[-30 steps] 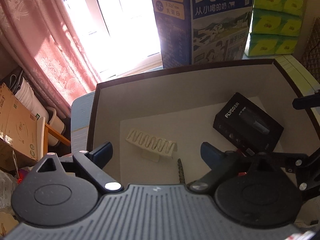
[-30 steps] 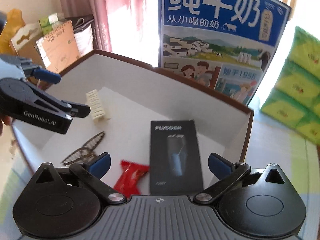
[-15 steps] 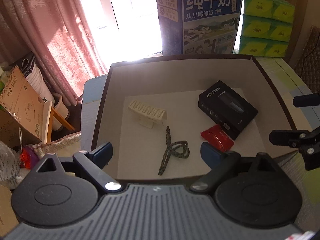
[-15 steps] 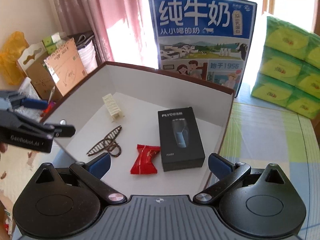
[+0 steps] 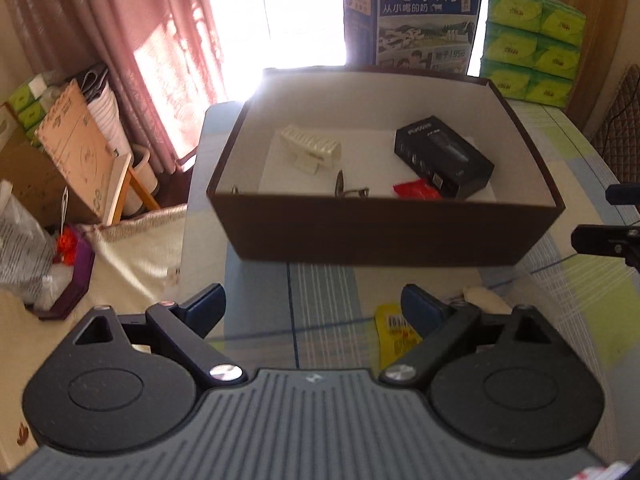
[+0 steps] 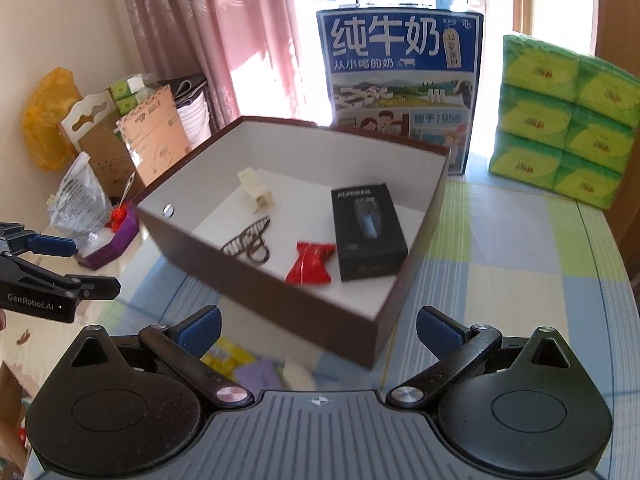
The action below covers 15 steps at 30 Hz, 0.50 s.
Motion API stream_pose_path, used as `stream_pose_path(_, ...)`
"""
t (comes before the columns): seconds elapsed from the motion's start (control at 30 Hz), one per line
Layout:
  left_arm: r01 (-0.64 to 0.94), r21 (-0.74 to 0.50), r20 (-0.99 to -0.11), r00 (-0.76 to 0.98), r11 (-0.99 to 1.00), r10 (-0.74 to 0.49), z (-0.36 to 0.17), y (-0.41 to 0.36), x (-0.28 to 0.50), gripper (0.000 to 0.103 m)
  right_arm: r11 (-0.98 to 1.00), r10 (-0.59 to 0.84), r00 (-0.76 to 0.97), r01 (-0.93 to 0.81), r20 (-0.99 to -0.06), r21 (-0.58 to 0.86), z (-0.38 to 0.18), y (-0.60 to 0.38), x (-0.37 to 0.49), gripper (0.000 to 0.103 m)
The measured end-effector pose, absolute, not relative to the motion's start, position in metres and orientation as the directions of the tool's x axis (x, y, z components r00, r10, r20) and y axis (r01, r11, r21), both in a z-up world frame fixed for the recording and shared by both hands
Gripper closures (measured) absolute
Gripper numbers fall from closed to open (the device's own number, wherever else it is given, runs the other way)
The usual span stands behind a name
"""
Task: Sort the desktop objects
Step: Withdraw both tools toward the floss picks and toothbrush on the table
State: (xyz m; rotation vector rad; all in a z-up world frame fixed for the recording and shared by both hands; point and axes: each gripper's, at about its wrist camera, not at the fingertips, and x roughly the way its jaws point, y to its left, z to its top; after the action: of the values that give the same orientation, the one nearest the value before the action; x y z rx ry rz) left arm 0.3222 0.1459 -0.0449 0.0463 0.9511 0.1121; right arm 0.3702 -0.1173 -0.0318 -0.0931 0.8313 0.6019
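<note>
Both tools, left (image 5: 313, 307) and right (image 6: 319, 327), are held open and empty before the box (image 6: 280, 296); a yellow packet (image 5: 394, 334) lies beside the left tool.

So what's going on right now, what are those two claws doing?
Left gripper open, empty. Right gripper open, empty. Brown box holds shaver box, red candy, two hair clips. Yellow packet on the table, unsorted. Nothing blocking.

Your way down into the brown box (image 6: 280, 300) is open from above; its raised walls block sideways entry. A milk carton (image 6: 400, 92) and tissue packs (image 6: 560, 120) stand behind.
</note>
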Motion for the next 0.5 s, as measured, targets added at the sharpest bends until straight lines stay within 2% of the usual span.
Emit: stream_pose_path(0.5, -0.214, -0.039, -0.900, 0.432, 0.976, 0.059, -0.107, 0.116, 0.254, 0.010, 0.829, 0.454, 0.424, -0.524, -0.783, 0.197, -0.072, -0.155, 0.320, 0.002)
